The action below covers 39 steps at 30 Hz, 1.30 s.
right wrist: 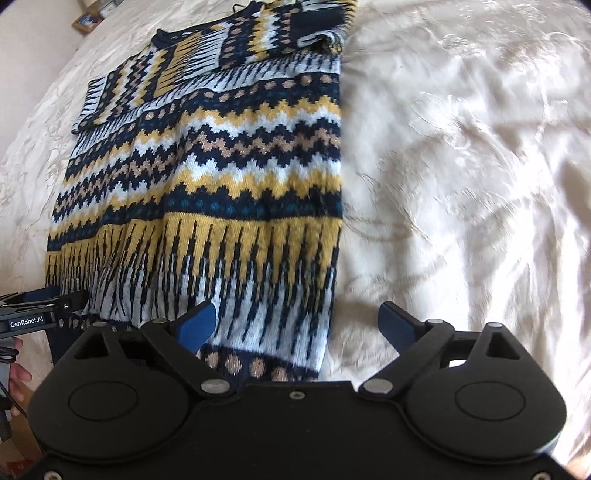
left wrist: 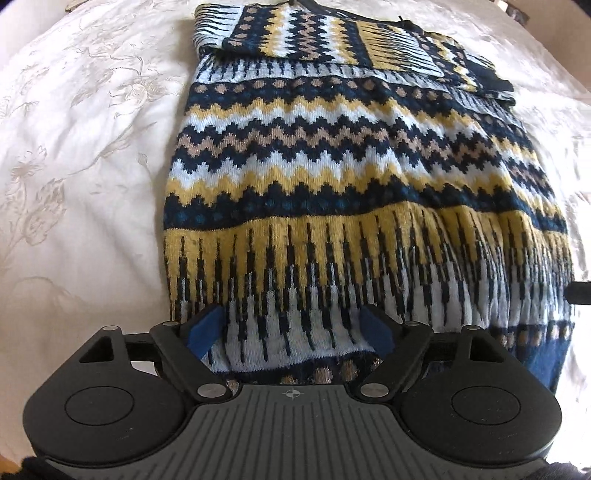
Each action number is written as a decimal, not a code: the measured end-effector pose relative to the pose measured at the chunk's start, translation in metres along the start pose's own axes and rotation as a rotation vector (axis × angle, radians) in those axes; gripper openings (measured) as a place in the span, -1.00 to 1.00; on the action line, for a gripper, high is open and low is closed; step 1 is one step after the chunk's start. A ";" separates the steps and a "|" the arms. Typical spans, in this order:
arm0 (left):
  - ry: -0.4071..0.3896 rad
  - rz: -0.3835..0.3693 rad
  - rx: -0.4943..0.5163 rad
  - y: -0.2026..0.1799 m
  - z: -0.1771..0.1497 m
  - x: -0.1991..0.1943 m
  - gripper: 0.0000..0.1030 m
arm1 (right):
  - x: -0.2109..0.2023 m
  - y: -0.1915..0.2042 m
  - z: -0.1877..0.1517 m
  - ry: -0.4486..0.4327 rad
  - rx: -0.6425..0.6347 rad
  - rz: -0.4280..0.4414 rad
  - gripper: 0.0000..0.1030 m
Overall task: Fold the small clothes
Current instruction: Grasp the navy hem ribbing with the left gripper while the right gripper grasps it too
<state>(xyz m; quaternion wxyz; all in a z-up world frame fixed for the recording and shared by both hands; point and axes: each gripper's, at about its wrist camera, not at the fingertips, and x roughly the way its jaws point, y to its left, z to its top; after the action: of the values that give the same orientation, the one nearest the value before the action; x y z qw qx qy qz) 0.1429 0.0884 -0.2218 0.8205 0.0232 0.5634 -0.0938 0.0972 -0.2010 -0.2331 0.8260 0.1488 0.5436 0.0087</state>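
White bedspread (left wrist: 74,147); sweater (left wrist: 332,155) lengthwise, hem nearest, neckline far

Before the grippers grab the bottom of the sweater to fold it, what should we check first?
1. Left gripper jaws open: ok.
2. Right gripper jaws open: ok.
3. Sweater lies flat on the bedspread: ok.
4. Sleeves already folded in across the top: ok.
5. Left gripper over the bottom edge: ok.
6. Right gripper straddles the sweater's right bottom corner: ok.
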 end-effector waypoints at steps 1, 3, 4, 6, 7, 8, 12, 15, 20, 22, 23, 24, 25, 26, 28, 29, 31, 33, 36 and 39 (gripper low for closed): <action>-0.001 -0.004 0.001 0.000 0.000 0.000 0.57 | -0.002 0.000 -0.003 -0.010 0.001 0.001 0.87; -0.012 -0.014 0.005 0.001 -0.002 -0.004 0.57 | -0.007 0.004 -0.009 -0.032 -0.013 -0.007 0.92; -0.020 -0.019 0.016 0.001 -0.004 -0.006 0.57 | -0.009 0.006 -0.012 -0.047 -0.023 -0.018 0.94; -0.046 -0.024 0.050 0.001 -0.010 -0.014 0.57 | -0.016 0.009 -0.019 -0.087 -0.034 -0.030 0.95; -0.062 -0.026 0.063 0.001 -0.015 -0.019 0.57 | -0.019 0.009 -0.022 -0.103 -0.032 -0.029 0.95; -0.075 -0.028 0.072 0.001 -0.021 -0.023 0.57 | -0.021 0.010 -0.025 -0.113 -0.029 -0.026 0.95; -0.103 -0.046 0.068 0.008 -0.044 -0.036 0.57 | -0.026 0.013 -0.039 -0.134 -0.021 -0.017 0.96; -0.119 -0.055 0.046 0.016 -0.060 -0.043 0.56 | -0.027 0.017 -0.049 -0.131 -0.014 -0.002 0.96; -0.115 -0.074 0.002 0.033 -0.082 -0.045 0.56 | -0.023 0.030 -0.067 -0.112 -0.053 0.031 0.96; -0.101 -0.070 0.003 0.037 -0.087 -0.042 0.56 | -0.021 0.034 -0.074 -0.108 -0.070 0.043 0.96; -0.099 -0.073 0.002 0.038 -0.089 -0.041 0.56 | -0.019 0.036 -0.077 -0.105 -0.075 0.048 0.96; -0.100 -0.082 0.001 0.039 -0.090 -0.040 0.56 | -0.018 0.038 -0.080 -0.103 -0.076 0.049 0.96; -0.104 -0.089 0.004 0.039 -0.090 -0.040 0.56 | -0.016 0.039 -0.082 -0.101 -0.075 0.050 0.96; -0.108 -0.094 0.013 0.038 -0.088 -0.040 0.56 | -0.015 0.040 -0.084 -0.098 -0.071 0.051 0.96; -0.115 -0.101 0.034 0.034 -0.087 -0.038 0.56 | -0.014 0.041 -0.087 -0.101 -0.063 0.055 0.96; -0.118 -0.107 0.043 0.031 -0.085 -0.037 0.56 | -0.013 0.041 -0.088 -0.106 -0.062 0.057 0.96; -0.116 -0.122 0.059 0.027 -0.079 -0.032 0.56 | -0.011 0.041 -0.088 -0.112 -0.064 0.053 0.96; -0.112 -0.133 0.075 0.021 -0.073 -0.027 0.56 | -0.007 0.040 -0.087 -0.109 -0.061 0.044 0.96; -0.088 -0.135 0.090 0.015 -0.066 -0.017 0.56 | -0.001 0.035 -0.086 -0.105 -0.035 0.061 0.96; -0.067 -0.127 0.100 0.014 -0.065 -0.008 0.56 | 0.006 0.030 -0.085 -0.113 -0.008 0.068 0.99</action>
<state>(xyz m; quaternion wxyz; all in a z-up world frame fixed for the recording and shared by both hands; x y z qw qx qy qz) 0.0826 0.1128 -0.2396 0.8293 0.0253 0.5304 -0.1741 0.0273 -0.1512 -0.2617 0.8552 0.1639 0.4907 0.0306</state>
